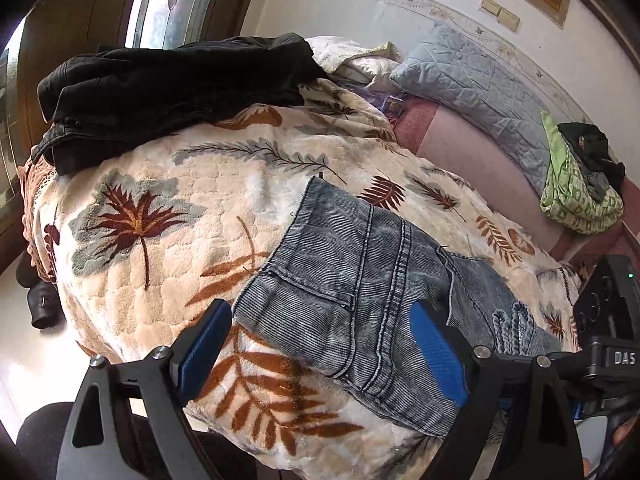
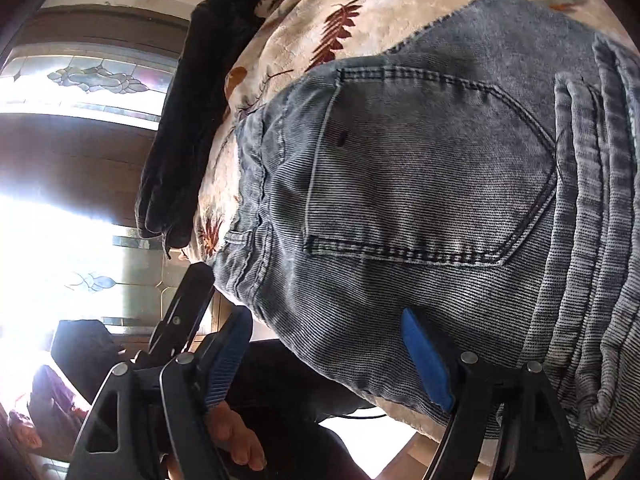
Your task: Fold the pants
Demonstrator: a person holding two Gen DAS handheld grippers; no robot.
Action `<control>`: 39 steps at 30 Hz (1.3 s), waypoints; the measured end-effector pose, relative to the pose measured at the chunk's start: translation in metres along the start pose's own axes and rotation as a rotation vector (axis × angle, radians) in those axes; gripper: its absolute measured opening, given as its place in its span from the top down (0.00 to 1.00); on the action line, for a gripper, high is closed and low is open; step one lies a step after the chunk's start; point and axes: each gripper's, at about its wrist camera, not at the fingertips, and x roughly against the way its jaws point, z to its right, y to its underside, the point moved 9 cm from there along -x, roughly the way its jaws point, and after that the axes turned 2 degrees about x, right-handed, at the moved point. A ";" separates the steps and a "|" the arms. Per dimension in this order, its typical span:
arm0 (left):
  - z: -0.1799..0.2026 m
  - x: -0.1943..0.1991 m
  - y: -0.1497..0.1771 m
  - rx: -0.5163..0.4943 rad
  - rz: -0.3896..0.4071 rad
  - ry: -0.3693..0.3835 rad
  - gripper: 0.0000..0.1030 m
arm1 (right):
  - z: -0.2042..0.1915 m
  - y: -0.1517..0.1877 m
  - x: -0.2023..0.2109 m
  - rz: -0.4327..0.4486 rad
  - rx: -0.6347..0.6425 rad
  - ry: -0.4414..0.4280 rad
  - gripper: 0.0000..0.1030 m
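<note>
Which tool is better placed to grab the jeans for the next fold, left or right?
Probably right. The right tool is open and close over the jeans, beside the back pocket near the bed-edge fabric. The left tool is also open but looks further back, above the folded stack.

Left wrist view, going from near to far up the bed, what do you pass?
Left tool → grey jeans → leaf-print blanket → black pants → stained-glass window

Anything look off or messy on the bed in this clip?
Nothing damaged or spilled. The grey jeans lie folded on the leaf blanket, near its front edge. A black garment sits bunched at the far side, and loose clothes are heaped by the pillow. Both tongs are open.
</note>
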 end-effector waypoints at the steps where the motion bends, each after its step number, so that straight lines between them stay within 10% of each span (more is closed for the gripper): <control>1: -0.003 0.000 0.000 0.015 -0.007 0.007 0.12 | -0.004 0.000 0.008 0.022 0.017 0.003 0.23; 12: -0.014 -0.001 0.004 0.089 -0.027 0.028 0.12 | 0.075 0.021 0.162 0.433 -0.096 -0.003 0.23; 23: 0.155 0.026 0.047 -0.399 -0.032 0.177 0.12 | 0.189 0.075 0.227 0.639 -0.360 -0.063 0.23; 29: 0.233 0.010 0.091 -0.595 -0.124 0.246 0.12 | 0.195 0.097 0.243 0.645 -0.423 -0.162 0.23; 39: 0.215 -0.013 0.089 -0.494 -0.190 0.200 0.12 | 0.197 0.122 0.191 0.514 -0.577 -0.216 0.23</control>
